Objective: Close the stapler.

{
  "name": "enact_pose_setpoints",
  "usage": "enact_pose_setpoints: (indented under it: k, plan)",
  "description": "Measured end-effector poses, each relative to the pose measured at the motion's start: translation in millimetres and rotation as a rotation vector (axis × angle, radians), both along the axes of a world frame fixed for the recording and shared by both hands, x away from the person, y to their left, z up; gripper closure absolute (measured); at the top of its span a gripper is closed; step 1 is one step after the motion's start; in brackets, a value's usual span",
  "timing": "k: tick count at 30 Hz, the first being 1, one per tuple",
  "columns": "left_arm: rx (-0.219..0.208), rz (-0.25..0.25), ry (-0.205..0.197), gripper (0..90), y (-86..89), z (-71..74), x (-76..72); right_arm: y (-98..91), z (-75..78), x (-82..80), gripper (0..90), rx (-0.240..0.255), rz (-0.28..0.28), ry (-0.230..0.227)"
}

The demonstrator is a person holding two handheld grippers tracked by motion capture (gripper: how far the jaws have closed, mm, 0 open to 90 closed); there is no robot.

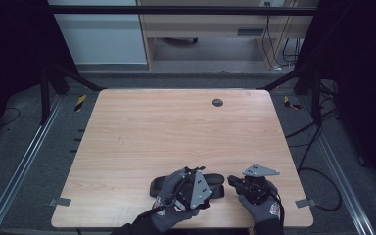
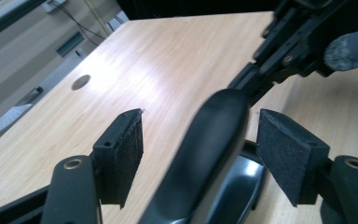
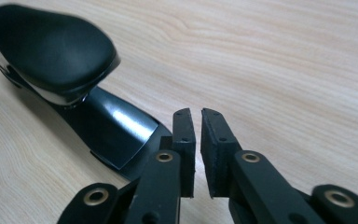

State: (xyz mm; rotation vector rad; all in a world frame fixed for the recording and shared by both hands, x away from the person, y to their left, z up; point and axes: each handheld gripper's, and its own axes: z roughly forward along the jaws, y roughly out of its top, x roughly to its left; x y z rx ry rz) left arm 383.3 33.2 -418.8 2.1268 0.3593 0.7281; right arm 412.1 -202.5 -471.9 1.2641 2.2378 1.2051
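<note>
Pale wood-grain surface (image 1: 176, 132) carried a black stapler-like tool (image 2: 205, 154) at its near edge, between the two hands. Its rounded top arm was raised off the glossy base (image 3: 116, 130), probably for reloading or inspection. The left gripper (image 2: 200, 154) straddled that arm with jaws released, pads clear of it. Just right, the right gripper (image 3: 197, 149) had its jaws nearly clenched on nothing beside the base.

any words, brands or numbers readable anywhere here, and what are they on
None can be read.
The black stapler shows no print on its glossy top or base.
A red patch on the cuff of the glove on the right hand is too small to read.
The label strip on the wooden cabinet behind the table is too blurred to read.
</note>
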Motion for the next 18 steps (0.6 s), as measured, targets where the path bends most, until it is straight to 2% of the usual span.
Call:
enact_pose_setpoints:
  k: [5,9,13,15,16,17,18]
  plan:
    - [-0.036,0.033,0.012,31.7,16.8,7.2,5.2,-5.9,3.1,0.9,89.8,0.025,-0.005,0.002]
    - [-0.074,0.085,0.035,31.9,37.6,9.9,13.3,-7.4,5.4,1.9,90.0,0.025,-0.005,0.007]
    - [-0.09,0.108,0.043,32.1,48.8,12.1,16.9,-7.8,8.9,2.8,90.0,0.022,-0.003,-0.008]
    - [-0.117,0.135,0.043,32.2,56.9,13.4,18.9,-7.3,11.9,3.4,90.0,0.02,0.001,-0.015]
    - [-0.117,0.152,0.042,32.5,64.4,14.7,20.3,-7.3,15.7,3.4,90.0,0.026,0.005,-0.025]
    - [-0.117,0.152,0.042,32.5,64.4,14.7,20.3,-7.3,15.7,3.4,90.0,0.026,0.005,-0.025]
    - [-0.129,0.172,0.04,32.5,73.8,14.8,22.2,-7.6,20.6,2.5,90.0,0.035,0.004,-0.041]
